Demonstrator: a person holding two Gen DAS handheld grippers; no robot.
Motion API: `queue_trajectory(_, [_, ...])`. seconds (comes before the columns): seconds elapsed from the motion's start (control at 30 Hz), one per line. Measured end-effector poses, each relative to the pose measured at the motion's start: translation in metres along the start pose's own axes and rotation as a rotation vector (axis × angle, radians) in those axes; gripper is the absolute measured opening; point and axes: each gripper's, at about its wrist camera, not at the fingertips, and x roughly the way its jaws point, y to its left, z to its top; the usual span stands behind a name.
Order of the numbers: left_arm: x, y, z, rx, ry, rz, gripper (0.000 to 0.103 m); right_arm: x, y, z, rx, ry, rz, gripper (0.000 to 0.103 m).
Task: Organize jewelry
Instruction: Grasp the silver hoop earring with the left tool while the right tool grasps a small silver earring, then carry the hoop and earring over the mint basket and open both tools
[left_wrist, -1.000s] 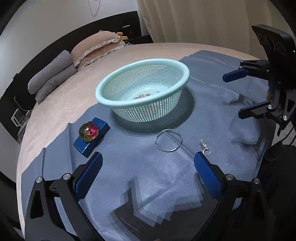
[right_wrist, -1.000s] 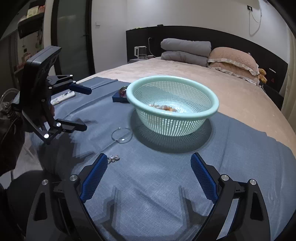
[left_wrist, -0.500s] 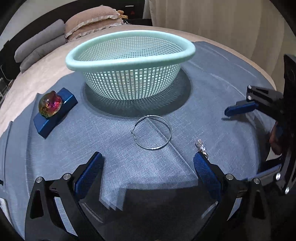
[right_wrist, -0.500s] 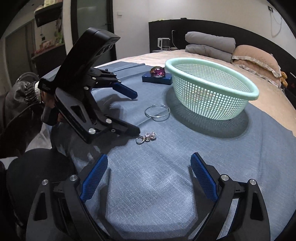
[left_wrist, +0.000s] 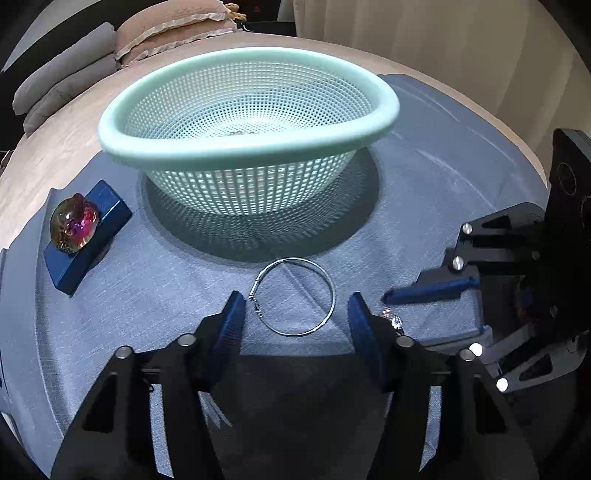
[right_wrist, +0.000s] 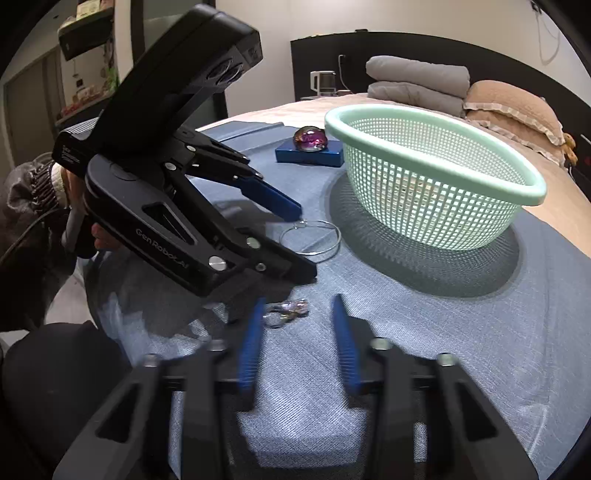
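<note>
Closing in from both sides now: the left gripper (left_wrist: 295, 306) has its jaws narrowing around the thin silver hoop (left_wrist: 293, 297), which lies flat on the blue cloth (left_wrist: 184, 295) between the blue pads, not yet pinched. Just beside it, the right gripper (right_wrist: 299, 314) is closing too, the small crystal charm (right_wrist: 288, 308) on the cloth between its tips, left pad close against it, still ungripped. Behind them sits the mint mesh basket (left_wrist: 247, 147), beads faintly visible inside, and off to the left an iridescent glass ornament (left_wrist: 74, 227) rests on a blue box (left_wrist: 107, 218).
</note>
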Motion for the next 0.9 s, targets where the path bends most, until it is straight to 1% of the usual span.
queue_trajectory(0.03, [0.001, -0.003, 0.001, 0.015, 0.005, 0.01, 0.047, 0.001, 0.001, 0.0, -0.004, 0.006, 0.001, 0.018])
queue_trajectory(0.07, [0.001, -0.006, 0.001, 0.031, 0.007, 0.026, 0.047, 0.001, 0.0, 0.0, -0.002, 0.009, 0.02, 0.013])
queue_trajectory(0.1, [0.0, -0.007, 0.001, 0.038, 0.008, 0.028, 0.046, 0.0, 0.0, 0.0, -0.003, 0.008, 0.024, 0.01])
queue_trajectory(0.27, [-0.009, -0.003, -0.004, 0.017, 0.0, -0.017, 0.045, -0.008, 0.001, -0.003, 0.002, 0.013, 0.037, 0.01])
queue_trajectory(0.37, [-0.02, -0.001, -0.014, 0.001, -0.003, -0.046, 0.045, -0.017, 0.002, -0.006, 0.006, 0.02, 0.022, 0.01])
queue_trajectory(0.47, [-0.031, -0.002, -0.02, 0.014, -0.001, -0.038, 0.045, -0.028, 0.001, -0.009, 0.008, 0.025, 0.016, 0.01])
queue_trajectory(0.57, [-0.047, -0.009, -0.029, 0.022, -0.012, -0.032, 0.045, -0.044, -0.004, -0.009, 0.028, 0.015, 0.035, 0.01])
queue_trajectory(0.67, [-0.062, -0.012, -0.026, 0.042, -0.026, 0.009, 0.046, -0.063, -0.011, -0.007, 0.047, -0.012, 0.026, 0.01])
queue_trajectory(0.8, [-0.089, -0.014, -0.017, 0.07, -0.065, 0.059, 0.046, -0.089, -0.019, 0.007, 0.038, -0.053, -0.023, 0.01])
queue_trajectory(0.9, [-0.104, -0.01, -0.001, 0.087, -0.095, 0.099, 0.046, -0.107, -0.028, 0.022, 0.025, -0.087, -0.052, 0.01])
